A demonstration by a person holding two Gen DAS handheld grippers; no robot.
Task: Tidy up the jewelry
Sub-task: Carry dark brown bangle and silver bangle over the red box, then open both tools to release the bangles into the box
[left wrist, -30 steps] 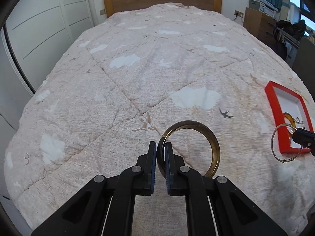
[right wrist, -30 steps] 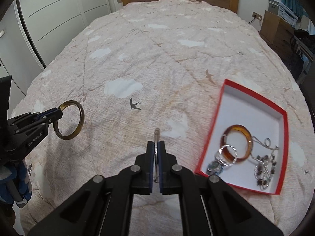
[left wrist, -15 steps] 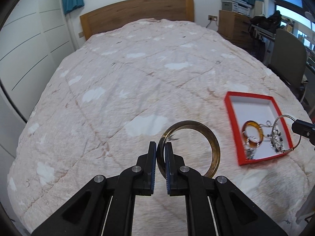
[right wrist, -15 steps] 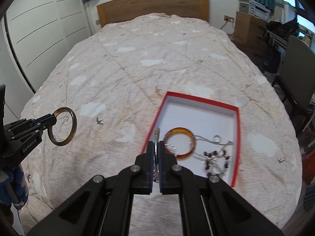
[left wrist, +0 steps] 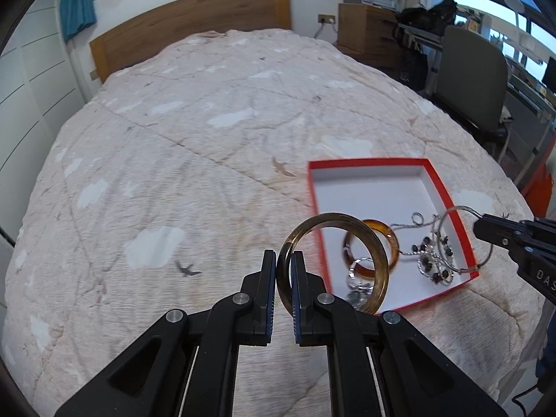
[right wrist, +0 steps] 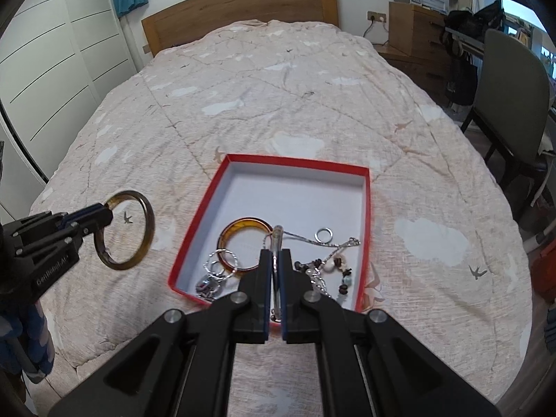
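Both fingers of the left gripper (left wrist: 284,264) pinch the rim of a brown translucent bangle (left wrist: 377,260), jaws closed down to the band's thickness. Bangle stands upright, held in the air just left of the red box (left wrist: 448,205) and above the quilted bedspread (left wrist: 208,160).

Right gripper (right wrist: 275,264) is likewise closed, clamped on a thin silver hoop (right wrist: 277,234) (seen edge-on in its own camera; from the left wrist view it reads as a wire ring (left wrist: 455,210) hanging over the box's right side). It hovers over the near end of the box.

Inside the box, on the white floor: an amber bangle (right wrist: 243,224), twisted silver rings (right wrist: 226,259) overlapping it, a small plain ring (right wrist: 324,234), a silver chain with dark beads (right wrist: 342,271). All crowd the near half; far half bare.

Wooden headboard (right wrist: 243,7) at the bed's far end; grey chair (right wrist: 510,80) to the right.
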